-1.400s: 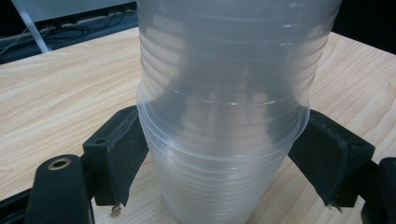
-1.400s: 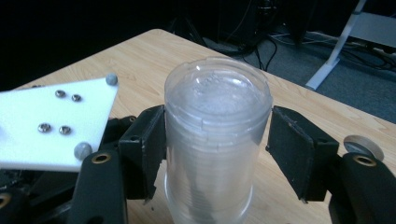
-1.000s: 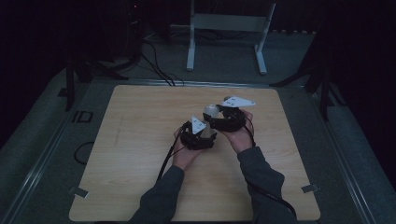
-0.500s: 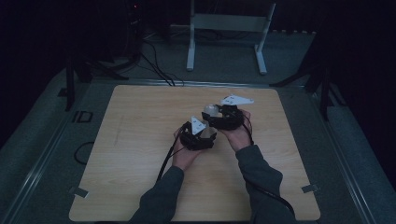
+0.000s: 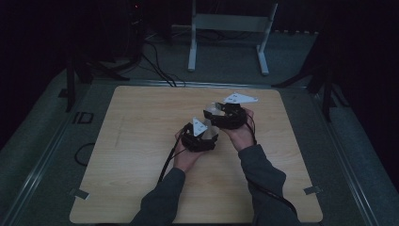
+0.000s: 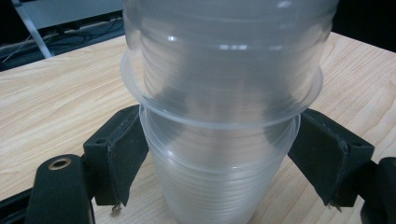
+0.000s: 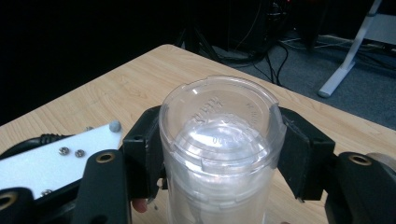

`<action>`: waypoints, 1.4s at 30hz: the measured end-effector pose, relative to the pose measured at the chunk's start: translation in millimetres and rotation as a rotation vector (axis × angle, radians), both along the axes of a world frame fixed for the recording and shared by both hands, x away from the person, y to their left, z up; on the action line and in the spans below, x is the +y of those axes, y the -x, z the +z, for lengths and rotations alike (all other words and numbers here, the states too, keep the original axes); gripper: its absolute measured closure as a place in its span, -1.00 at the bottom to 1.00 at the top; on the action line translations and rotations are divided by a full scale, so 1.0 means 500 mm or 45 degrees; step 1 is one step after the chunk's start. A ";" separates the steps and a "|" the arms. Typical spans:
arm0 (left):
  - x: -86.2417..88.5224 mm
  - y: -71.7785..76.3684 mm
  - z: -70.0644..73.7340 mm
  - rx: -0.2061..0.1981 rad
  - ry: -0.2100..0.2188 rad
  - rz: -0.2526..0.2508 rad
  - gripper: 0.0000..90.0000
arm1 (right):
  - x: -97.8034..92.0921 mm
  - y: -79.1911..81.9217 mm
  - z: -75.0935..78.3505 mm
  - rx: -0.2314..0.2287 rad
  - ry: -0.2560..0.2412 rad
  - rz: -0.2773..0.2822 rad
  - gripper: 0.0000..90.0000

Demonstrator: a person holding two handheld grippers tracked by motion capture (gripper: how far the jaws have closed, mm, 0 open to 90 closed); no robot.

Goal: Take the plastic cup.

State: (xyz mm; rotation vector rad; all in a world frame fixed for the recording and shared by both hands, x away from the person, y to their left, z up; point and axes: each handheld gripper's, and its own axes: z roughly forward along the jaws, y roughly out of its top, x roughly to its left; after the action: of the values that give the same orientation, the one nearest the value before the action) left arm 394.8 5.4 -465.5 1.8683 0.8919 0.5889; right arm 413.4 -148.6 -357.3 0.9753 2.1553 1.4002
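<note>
Clamping nested clear cups (image 6: 219,116), both tongs side by side over table (image 5: 141,141)

We see a dim lab or recording studio: a bare wooden counter (image 5: 141,155) on grey carpet (image 5: 226,70), black cables (image 5: 157,68), tripod legs (image 5: 77,75), and a white metal stand (image 5: 228,23) beyond its far edge.

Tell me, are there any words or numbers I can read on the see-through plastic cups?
Raised lettering moulded into the base of the clear plastic cup held by the right gripper: too faint and blurred to read.
Stack of clear ribbed plastic cups in the left gripper: no text visible.
Light wooden table: no text visible.
</note>
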 end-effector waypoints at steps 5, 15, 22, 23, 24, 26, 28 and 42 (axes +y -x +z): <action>0.000 0.000 -0.001 0.000 -0.001 0.001 -0.53 | -0.001 0.000 0.010 -0.001 -0.012 0.001 -0.12; 0.001 0.000 -0.001 0.008 -0.004 -0.001 -0.54 | -0.005 0.003 0.031 -0.020 -0.019 0.005 -0.12; 0.001 -0.001 -0.003 0.024 -0.003 -0.005 -0.59 | -0.008 0.006 0.047 -0.038 -0.021 0.005 -0.12; 0.002 -0.001 -0.004 0.032 0.001 -0.008 -0.60 | -0.009 0.007 0.048 -0.037 -0.023 0.006 -0.12; 0.002 -0.001 -0.004 0.032 0.001 -0.009 -0.61 | -0.009 0.007 0.050 -0.037 -0.029 0.009 -0.12; 0.003 0.000 -0.003 0.031 0.002 -0.011 -0.62 | -0.010 0.008 0.053 -0.042 -0.028 0.011 -0.12; 0.003 0.001 -0.001 0.026 0.007 -0.012 -0.62 | -0.010 0.009 0.058 -0.047 -0.032 0.010 -0.12; 0.012 0.006 0.010 0.016 0.026 -0.015 -0.62 | -0.007 0.016 0.079 -0.079 -0.038 0.020 -0.11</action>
State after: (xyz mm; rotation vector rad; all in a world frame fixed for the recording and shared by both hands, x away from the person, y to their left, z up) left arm 391.7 11.3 -460.7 1.8596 0.8913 0.5590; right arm 405.3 -152.3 -317.6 0.9150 2.1075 1.4542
